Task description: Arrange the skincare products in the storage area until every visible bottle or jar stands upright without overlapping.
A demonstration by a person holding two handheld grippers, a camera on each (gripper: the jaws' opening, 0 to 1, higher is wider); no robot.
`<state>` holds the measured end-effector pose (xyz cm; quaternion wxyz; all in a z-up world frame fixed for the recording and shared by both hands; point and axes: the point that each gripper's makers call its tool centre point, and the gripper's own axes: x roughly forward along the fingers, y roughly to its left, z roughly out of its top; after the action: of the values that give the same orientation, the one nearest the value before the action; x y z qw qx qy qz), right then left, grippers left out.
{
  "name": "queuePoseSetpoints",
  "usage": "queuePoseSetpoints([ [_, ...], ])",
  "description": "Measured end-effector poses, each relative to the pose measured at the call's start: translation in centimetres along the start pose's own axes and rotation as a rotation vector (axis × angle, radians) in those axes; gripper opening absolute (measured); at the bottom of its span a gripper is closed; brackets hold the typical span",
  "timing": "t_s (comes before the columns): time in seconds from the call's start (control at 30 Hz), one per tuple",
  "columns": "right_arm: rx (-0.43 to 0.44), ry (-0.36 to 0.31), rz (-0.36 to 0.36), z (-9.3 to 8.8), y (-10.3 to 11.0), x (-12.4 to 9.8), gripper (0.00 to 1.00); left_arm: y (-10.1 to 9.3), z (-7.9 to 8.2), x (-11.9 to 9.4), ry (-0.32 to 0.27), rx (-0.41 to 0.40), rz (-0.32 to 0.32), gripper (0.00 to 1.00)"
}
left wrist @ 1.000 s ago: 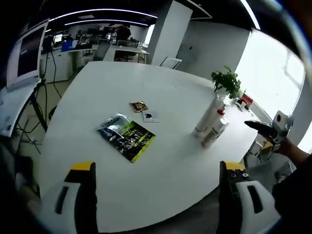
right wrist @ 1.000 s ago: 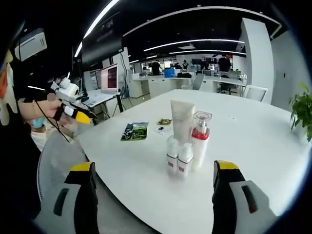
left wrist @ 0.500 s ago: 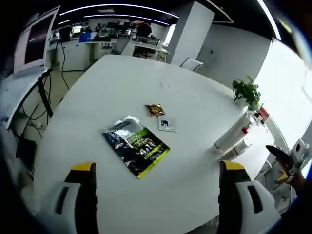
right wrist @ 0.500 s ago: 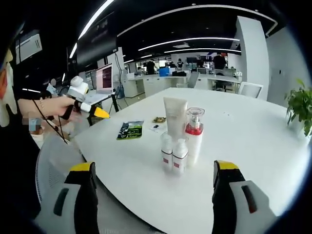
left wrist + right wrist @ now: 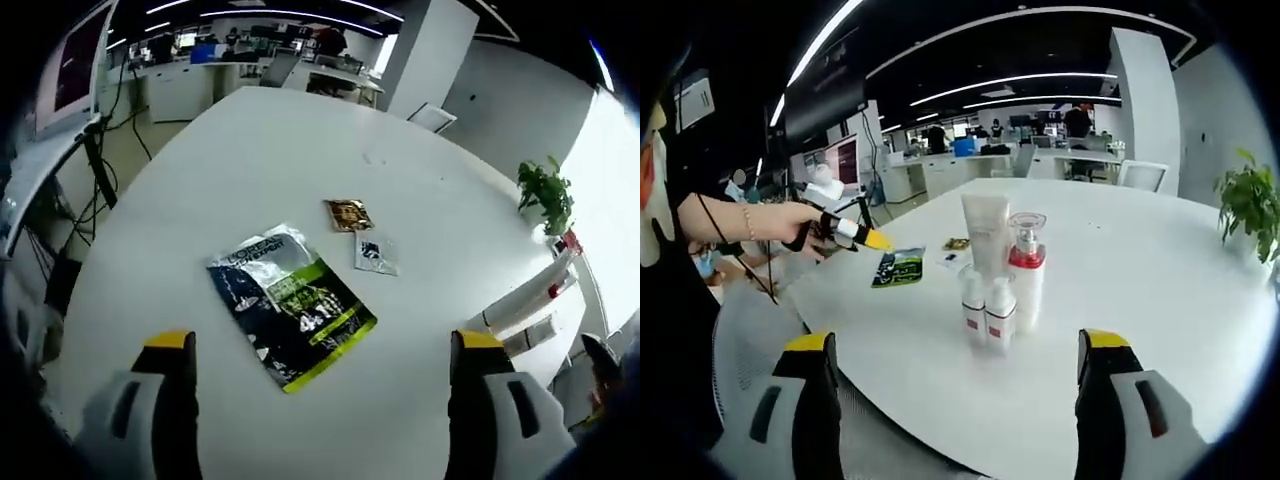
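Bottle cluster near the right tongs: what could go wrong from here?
1. The two small bottles, the red-collared bottle and the white tube stand packed together; open right tongs reaching for one could topple its neighbours.
2. The cluster sits near the table edge, so a knocked bottle might roll off.
3. The left tongs hover over the green sachet, which lies flat and thin; probably hard to grip.

Bright, even light from ceiling strips — window glare at right, fisheye bending the edges.
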<state>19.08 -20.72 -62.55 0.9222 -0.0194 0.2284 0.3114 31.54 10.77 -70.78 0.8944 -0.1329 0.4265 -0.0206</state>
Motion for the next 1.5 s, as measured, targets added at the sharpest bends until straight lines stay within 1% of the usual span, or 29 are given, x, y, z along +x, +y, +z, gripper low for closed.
queuePoseSetpoints([
  [0.07, 0.006, 0.002, -0.003, -0.1, 0.0, 0.0, 0.98, -0.3, 0.1, 0.8, 0.005, -0.01, 0.011, 0.99],
  [0.1, 0.007, 0.006, -0.003, -0.2, 0.0, 0.0, 0.97, -0.5, 0.1, 0.8, 0.005, -0.008, 0.015, 0.99],
  [0.13, 0.011, 0.009, -0.004, -0.3, 0.0, 0.1, 0.97, -0.6, 0.2, 1.5, 0.008, 0.002, 0.023, 0.99],
  [0.2, 0.017, 0.01, -0.008, -0.4, -0.1, 0.1, 0.97, -0.2, 0.5, 2.3, 0.006, 0.005, 0.05, 0.99],
  [0.27, 0.02, 0.01, -0.015, -0.3, -0.2, 0.0, 0.97, -0.2, 0.4, 2.6, 0.007, 0.001, 0.087, 0.99],
  [0.3, 0.022, 0.01, -0.016, -0.3, -0.2, 0.0, 0.98, -0.1, 0.4, 2.6, 0.009, -0.006, 0.096, 0.99],
  [0.37, 0.028, 0.01, -0.019, -0.4, -0.5, 0.1, 0.98, 0.1, 0.1, 2.9, 0.019, -0.039, 0.118, 0.99],
  [0.43, 0.03, 0.011, -0.025, -0.4, -0.6, 0.1, 0.98, 0.6, -0.1, 3.8, 0.028, -0.034, 0.151, 0.99],
  [0.47, 0.032, 0.012, -0.027, -0.4, -0.5, 0.1, 0.98, 0.9, -0.1, 3.9, 0.031, -0.03, 0.172, 0.99],
  [0.57, 0.038, 0.017, -0.034, -0.4, -0.7, 0.1, 0.98, 1.1, -0.3, 3.7, 0.039, -0.038, 0.196, 0.98],
  [0.63, 0.04, 0.019, -0.037, -0.4, -0.7, 0.1, 0.98, 1.3, -0.3, 4.1, 0.043, -0.046, 0.21, 0.98],
  [0.67, 0.04, 0.022, -0.038, -0.4, -0.7, 0.1, 0.99, 1.4, -0.3, 4.3, 0.048, -0.052, 0.224, 0.98],
  [0.73, 0.043, 0.026, -0.04, -0.4, -0.7, 0.1, 0.99, 1.8, -0.2, 5.2, 0.055, -0.063, 0.23, 0.97],
  [0.8, 0.044, 0.029, -0.043, -0.4, -0.7, 0.1, 0.99, 1.7, -0.4, 5.4, 0.064, -0.067, 0.242, 0.96],
  [0.83, 0.046, 0.031, -0.046, -0.5, -0.8, 0.0, 0.99, 1.8, -0.3, 6.0, 0.068, -0.066, 0.247, 0.96],
  [0.87, 0.047, 0.031, -0.047, -0.5, -0.8, 0.0, 0.99, 1.9, -0.3, 6.1, 0.072, -0.061, 0.258, 0.96],
  [0.9, 0.05, 0.031, -0.049, -0.5, -0.9, 0.0, 0.99, 2.2, -0.8, 5.6, 0.077, -0.055, 0.272, 0.96],
  [0.97, 0.053, 0.034, -0.055, -0.6, -1.1, -0.1, 0.99, 2.1, -1.2, 5.9, 0.099, -0.054, 0.269, 0.96],
  [1.0, 0.054, 0.035, -0.056, -0.7, -1.2, -0.2, 0.99, 2.4, -1.1, 5.9, 0.108, -0.019, 0.287, 0.95],
  [1.03, 0.054, 0.037, -0.058, -0.7, -1.3, -0.2, 0.99, 2.4, -1.1, 6.2, 0.124, -0.009, 0.286, 0.96],
  [1.07, 0.057, 0.039, -0.06, -0.8, -1.4, -0.2, 0.99, 2.5, -1.1, 6.4, 0.133, 0.023, 0.292, 0.96],
  [1.1, 0.059, 0.04, -0.06, -0.8, -1.4, -0.2, 0.99, 2.5, -0.8, 6.7, 0.11, 0.016, 0.287, 0.96],
  [1.13, 0.06, 0.041, -0.061, -0.9, -1.5, -0.1, 0.99, 2.7, -0.9, 6.7, 0.115, 0.02, 0.289, 0.97],
  [1.23, 0.061, 0.044, -0.058, -0.9, -1.6, 0.1, 0.98, 2.7, -0.7, 6.9, 0.086, 0.035, 0.285, 0.97],
  [1.27, 0.061, 0.045, -0.056, -0.9, -1.6, 0.3, 0.98, 2.6, -0.6, 6.9, 0.07, 0.053, 0.277, 0.97],
  [1.33, 0.057, 0.045, -0.05, -0.8, -1.4, 0.6, 0.98, 2.5, -0.6, 6.4, 0.053, 0.06, 0.273, 0.93],
  [1.37, 0.056, 0.045, -0.047, -0.7, -1.3, 0.7, 0.98, 2.7, -0.3, 6.8, 0.047, 0.067, 0.269, 0.9],
  [1.47, 0.05, 0.042, -0.039, -0.4, -1.0, 1.0, 0.98, 2.7, 0.2, 7.0, 0.033, 0.088, 0.253, 0.79],
  [1.5, 0.048, 0.042, -0.036, -0.3, -0.9, 1.1, 0.98, 3.0, 0.4, 7.4, 0.031, 0.095, 0.247, 0.75],
])
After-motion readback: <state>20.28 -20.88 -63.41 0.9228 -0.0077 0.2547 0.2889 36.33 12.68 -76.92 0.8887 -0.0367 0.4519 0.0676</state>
